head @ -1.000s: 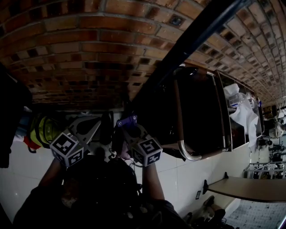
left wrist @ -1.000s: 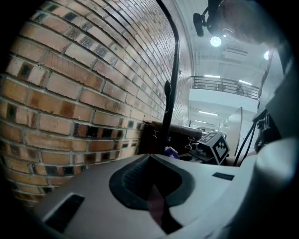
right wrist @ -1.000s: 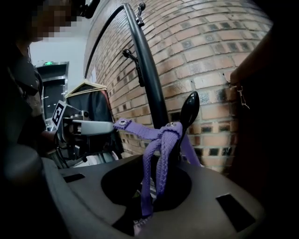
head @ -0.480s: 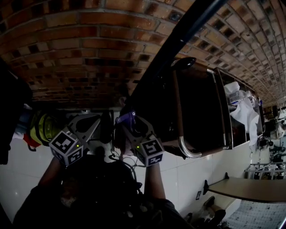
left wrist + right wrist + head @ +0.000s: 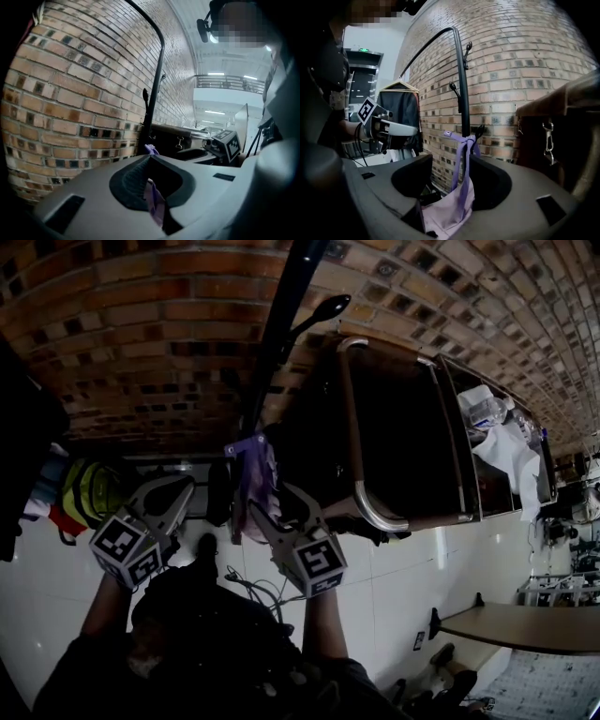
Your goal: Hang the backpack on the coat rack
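Observation:
A lilac backpack (image 5: 246, 488) hangs by its knotted strap (image 5: 463, 154) from a low hook (image 5: 479, 132) on the black coat rack pole (image 5: 272, 343). My right gripper (image 5: 265, 507) is just in front of it, its jaws opening. In the right gripper view the bag (image 5: 450, 211) hangs in the gap between the jaws, and the pads do not press on it. My left gripper (image 5: 173, 493) is beside it on the left, open and holding nothing. In the left gripper view a strip of the lilac bag (image 5: 154, 204) shows through its jaws.
A brick wall (image 5: 141, 343) stands behind the rack. A dark wooden cabinet with a metal rail (image 5: 412, 446) is on the right. Dark clothes on a hanger (image 5: 401, 108) and a yellow bag (image 5: 89, 493) are on the left. A table (image 5: 525, 634) is at the lower right.
The right gripper's jaws have spread apart and let go of the backpack, which now hangs from the rack. Both grippers have drawn back from the pole.

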Demonstrator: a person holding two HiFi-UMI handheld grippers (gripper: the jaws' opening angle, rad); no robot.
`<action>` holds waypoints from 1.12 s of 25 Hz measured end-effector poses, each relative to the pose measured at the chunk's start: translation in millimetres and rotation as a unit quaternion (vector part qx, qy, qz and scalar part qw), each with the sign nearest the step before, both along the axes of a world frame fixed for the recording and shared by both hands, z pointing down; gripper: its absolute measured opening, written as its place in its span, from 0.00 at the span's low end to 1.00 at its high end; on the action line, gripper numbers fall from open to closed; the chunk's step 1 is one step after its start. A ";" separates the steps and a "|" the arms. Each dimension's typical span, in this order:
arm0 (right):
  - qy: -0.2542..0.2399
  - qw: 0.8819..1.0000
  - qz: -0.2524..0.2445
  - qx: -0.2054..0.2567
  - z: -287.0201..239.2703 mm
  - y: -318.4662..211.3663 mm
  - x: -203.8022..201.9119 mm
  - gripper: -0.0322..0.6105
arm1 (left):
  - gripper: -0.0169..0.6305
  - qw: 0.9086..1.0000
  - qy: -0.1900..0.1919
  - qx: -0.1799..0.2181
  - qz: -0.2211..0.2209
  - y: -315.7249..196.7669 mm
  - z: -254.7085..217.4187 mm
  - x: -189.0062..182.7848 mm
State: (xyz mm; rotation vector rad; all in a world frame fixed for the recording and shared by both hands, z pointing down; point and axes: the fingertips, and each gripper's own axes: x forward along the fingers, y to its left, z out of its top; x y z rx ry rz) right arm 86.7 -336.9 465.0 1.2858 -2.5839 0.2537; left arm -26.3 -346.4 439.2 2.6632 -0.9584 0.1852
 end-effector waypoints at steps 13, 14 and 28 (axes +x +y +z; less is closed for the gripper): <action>-0.093 0.990 0.062 0.085 -51.3 195.8 59.9 0.16 | 0.07 1.000 0.013 0.017 -0.009 184.8 -11.9 32.7; -0.101 0.988 0.069 0.090 -54.8 210.5 66.1 0.12 | 0.07 1.000 0.012 0.017 -0.008 200.0 -12.2 36.1; -0.090 0.991 0.049 0.088 -66.5 353.9 99.8 0.07 | 0.07 0.999 0.014 0.029 -0.003 348.0 -40.4 77.9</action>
